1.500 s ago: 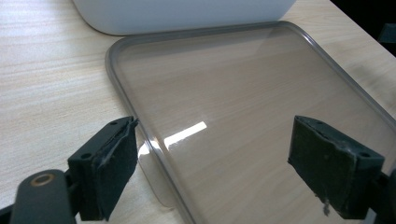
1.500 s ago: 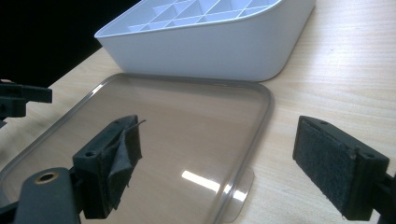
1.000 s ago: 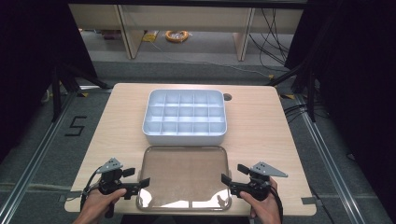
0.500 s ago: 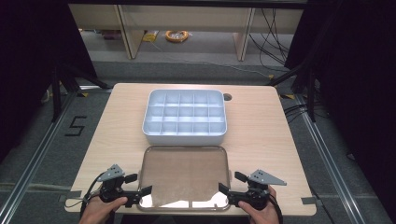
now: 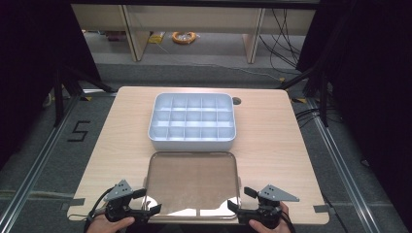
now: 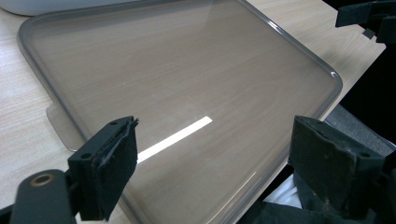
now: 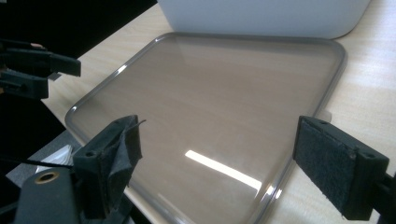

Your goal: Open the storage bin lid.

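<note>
Smoky clear lid lies flat at the bench's six o'clock edge, between your left gripper and right gripper; both sets of fingers spread, empty.

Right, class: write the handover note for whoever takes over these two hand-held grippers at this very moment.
Left hand-held gripper: open, holding nothing, at the near left corner of the clear tinted lid.
Right hand-held gripper: open, holding nothing, at the lid's near right corner.
The lid lies flat on the wooden table, its near edge at the table's front edge. Just behind it sits the white compartment box, compartments empty as far as can be seen.
Done: nothing grasped yet.
Left: probably grip the lid and set it on the box.
</note>
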Motion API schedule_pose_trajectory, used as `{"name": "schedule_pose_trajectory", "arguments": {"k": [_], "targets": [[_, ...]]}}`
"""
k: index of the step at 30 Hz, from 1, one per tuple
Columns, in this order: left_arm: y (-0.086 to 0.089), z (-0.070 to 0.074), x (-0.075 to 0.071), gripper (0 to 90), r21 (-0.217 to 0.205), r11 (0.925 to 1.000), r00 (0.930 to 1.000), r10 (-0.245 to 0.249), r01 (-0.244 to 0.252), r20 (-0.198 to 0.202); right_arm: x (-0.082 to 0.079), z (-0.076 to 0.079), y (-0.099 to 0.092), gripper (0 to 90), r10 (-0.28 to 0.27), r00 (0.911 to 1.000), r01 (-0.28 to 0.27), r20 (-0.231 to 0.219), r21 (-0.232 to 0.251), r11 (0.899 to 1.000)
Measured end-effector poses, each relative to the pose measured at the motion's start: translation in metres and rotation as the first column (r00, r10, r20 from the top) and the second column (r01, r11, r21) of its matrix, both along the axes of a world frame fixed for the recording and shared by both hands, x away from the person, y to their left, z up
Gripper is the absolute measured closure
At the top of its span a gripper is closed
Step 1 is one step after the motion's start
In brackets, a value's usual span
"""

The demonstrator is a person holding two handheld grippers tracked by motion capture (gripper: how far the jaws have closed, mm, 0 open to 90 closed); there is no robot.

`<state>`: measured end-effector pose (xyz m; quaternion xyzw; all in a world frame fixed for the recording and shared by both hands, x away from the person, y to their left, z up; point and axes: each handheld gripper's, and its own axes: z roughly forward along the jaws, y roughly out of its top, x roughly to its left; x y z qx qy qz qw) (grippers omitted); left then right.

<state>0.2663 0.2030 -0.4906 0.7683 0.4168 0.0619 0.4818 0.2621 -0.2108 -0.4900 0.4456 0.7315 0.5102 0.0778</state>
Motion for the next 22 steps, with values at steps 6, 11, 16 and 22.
{"name": "schedule_pose_trajectory", "arguments": {"k": [6,11,16,22], "targets": [[0.001,0.000,-0.005,15.1,0.006,1.0000,1.0000,-0.003,0.003,-0.003,-0.007,-0.002,-0.001,16.1,0.021,0.9998,-0.021,0.002,-0.027,0.999],[0.003,-0.001,-0.011,15.1,-0.004,1.0000,0.9999,0.007,-0.007,-0.011,-0.014,-0.004,-0.001,16.1,0.031,0.9994,-0.031,-0.017,-0.023,0.999],[0.006,-0.001,-0.013,15.1,-0.005,0.9998,0.9993,0.019,-0.019,-0.031,-0.021,-0.004,-0.002,16.1,0.018,0.9983,-0.018,-0.055,-0.002,1.000],[0.007,0.000,-0.014,15.1,0.005,0.9993,0.9986,0.037,-0.036,-0.039,-0.020,-0.005,-0.004,16.1,0.026,0.9994,-0.027,-0.022,-0.041,0.999]]}}
